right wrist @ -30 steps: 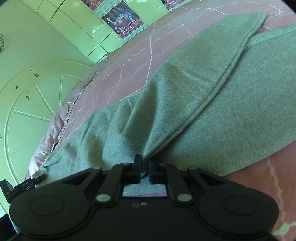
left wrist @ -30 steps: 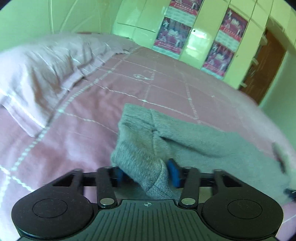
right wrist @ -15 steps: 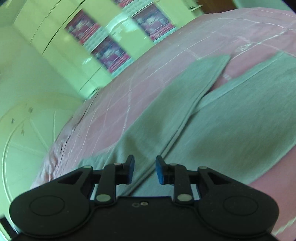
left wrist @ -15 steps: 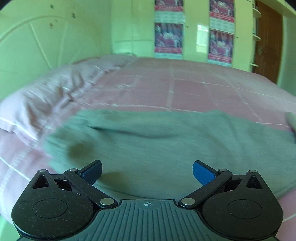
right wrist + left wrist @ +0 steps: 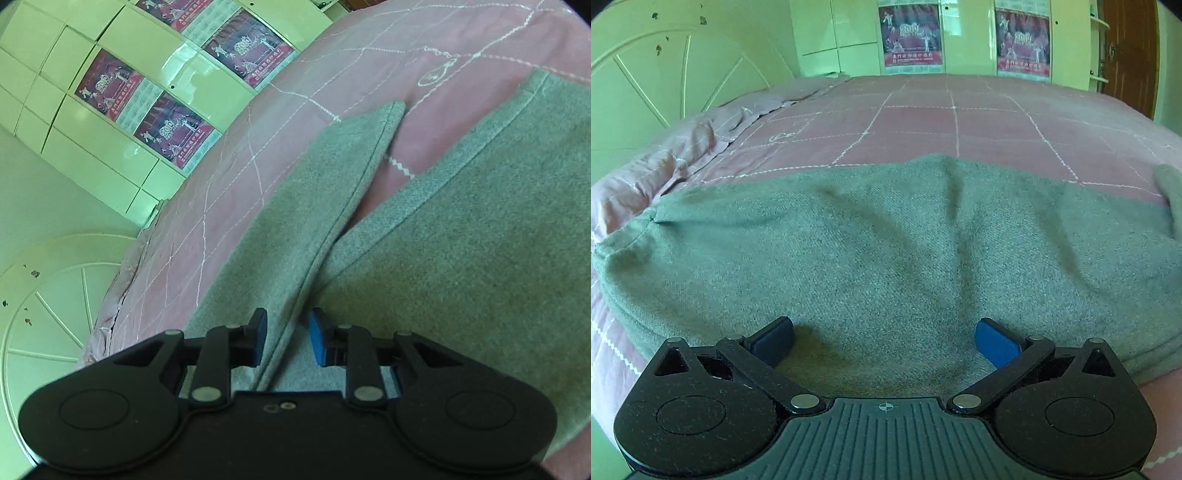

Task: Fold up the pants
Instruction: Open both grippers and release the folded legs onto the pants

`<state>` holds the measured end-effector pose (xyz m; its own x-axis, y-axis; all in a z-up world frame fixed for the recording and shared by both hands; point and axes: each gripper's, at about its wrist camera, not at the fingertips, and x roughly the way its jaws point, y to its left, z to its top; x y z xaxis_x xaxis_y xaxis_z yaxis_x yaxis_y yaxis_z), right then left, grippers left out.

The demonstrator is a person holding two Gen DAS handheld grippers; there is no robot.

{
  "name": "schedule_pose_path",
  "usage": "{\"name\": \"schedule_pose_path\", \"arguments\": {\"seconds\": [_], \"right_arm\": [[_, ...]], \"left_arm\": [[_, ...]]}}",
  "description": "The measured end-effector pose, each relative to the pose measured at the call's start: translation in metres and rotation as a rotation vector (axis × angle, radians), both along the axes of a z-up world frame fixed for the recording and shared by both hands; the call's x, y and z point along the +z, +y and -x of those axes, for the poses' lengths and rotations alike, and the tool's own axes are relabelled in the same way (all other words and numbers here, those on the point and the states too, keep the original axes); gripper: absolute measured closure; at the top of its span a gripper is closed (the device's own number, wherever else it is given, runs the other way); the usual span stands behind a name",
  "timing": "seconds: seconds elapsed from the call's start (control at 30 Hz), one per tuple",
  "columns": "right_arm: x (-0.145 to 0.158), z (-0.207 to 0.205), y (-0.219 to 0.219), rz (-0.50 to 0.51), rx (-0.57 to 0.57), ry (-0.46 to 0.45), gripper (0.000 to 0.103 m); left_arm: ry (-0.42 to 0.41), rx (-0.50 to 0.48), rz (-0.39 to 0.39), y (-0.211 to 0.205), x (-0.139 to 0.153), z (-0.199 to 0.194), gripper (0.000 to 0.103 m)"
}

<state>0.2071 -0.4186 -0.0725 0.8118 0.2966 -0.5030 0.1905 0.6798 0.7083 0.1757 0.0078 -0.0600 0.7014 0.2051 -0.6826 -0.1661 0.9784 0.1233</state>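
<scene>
Item: grey pants (image 5: 886, 243), lying on a pink bed (image 5: 953, 122) quilted with white stitched lines.

In the left wrist view we find the pants spread wide across the middle of the frame, from the left edge to the right edge, with soft creases running up from the lower centre. A hem or seam shows at centre left. The bed fills the upper half behind them, with a rumpled pink pillow (image 5: 665, 162) at the left.

Left gripper (image 5: 884, 341): we note its jaws spread wide, blue pads far apart at lower centre, nothing between them but the cloth lying below.

In the right wrist view we see two grey legs of the pants (image 5: 480, 258) diverging toward the upper right, a wedge of pink bed between them. One leg's edge overlaps the other at lower centre.

Right gripper (image 5: 286, 339): jaws parted, narrower than the left pair, released; the overlapping seam edge passes between the blue pads, and we cannot tell whether either pad touches it.

Background: pale green cupboards (image 5: 110, 140) with red posters (image 5: 910, 33), upper part of both frames; a brown door (image 5: 1130, 51) at upper right of the left view.
</scene>
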Motion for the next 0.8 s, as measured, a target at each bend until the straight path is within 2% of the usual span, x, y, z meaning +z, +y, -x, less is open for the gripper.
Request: {"name": "schedule_pose_path", "arguments": {"seconds": [0.1, 0.13, 0.17, 0.27, 0.33, 0.4, 0.43, 0.47, 0.53, 0.57, 0.6, 0.63, 0.73, 0.8], "right_arm": [[-0.001, -0.01, -0.004, -0.021, -0.023, 0.009, 0.088], [0.003, -0.011, -0.003, 0.001, -0.027, 0.014, 0.103], [0.01, -0.009, -0.002, 0.039, -0.032, 0.001, 0.103], [0.058, 0.026, 0.009, 0.131, -0.002, -0.202, 0.103], [0.069, 0.055, 0.013, 0.189, -0.013, -0.232, 0.103], [0.047, 0.075, 0.008, 0.201, -0.039, -0.139, 0.103], [0.028, 0.074, 0.006, 0.211, -0.029, -0.035, 0.103], [0.005, 0.073, -0.001, 0.16, -0.014, 0.057, 0.103], [-0.013, 0.084, -0.017, 0.001, -0.055, 0.009, 0.103], [-0.013, 0.086, -0.021, -0.036, -0.074, -0.008, 0.1], [-0.007, 0.087, -0.022, -0.023, -0.091, -0.034, 0.095], [-0.003, 0.086, -0.021, -0.009, -0.092, -0.058, 0.084], [0.0, 0.08, -0.027, -0.049, -0.118, -0.094, 0.069], [-0.002, 0.075, -0.039, -0.085, -0.167, -0.104, 0.071]], "left_arm": [[0.024, -0.01, 0.003, -0.002, 0.003, -0.002, 0.0], [0.028, -0.012, 0.006, -0.002, 0.004, -0.001, 0.0], [0.032, -0.013, 0.013, -0.002, 0.004, -0.003, 0.0], [0.04, -0.014, 0.023, -0.002, 0.006, -0.002, 0.0], [0.036, -0.016, 0.023, -0.002, 0.005, -0.001, 0.0], [0.035, -0.014, 0.022, 0.002, 0.004, -0.005, 0.0], [0.036, -0.016, 0.022, 0.006, 0.004, -0.009, 0.0], [0.037, -0.018, 0.025, 0.008, 0.004, -0.01, 0.0], [0.041, -0.029, 0.025, 0.01, 0.005, -0.011, 0.0], [0.044, -0.037, 0.026, 0.015, 0.005, -0.014, 0.0], [0.046, -0.043, 0.029, 0.015, 0.005, -0.013, 0.0], [0.048, -0.047, 0.031, 0.015, 0.005, -0.013, 0.0], [0.048, -0.049, 0.032, 0.015, 0.005, -0.013, 0.0], [0.043, -0.048, 0.026, 0.014, 0.004, -0.012, 0.0]]}}
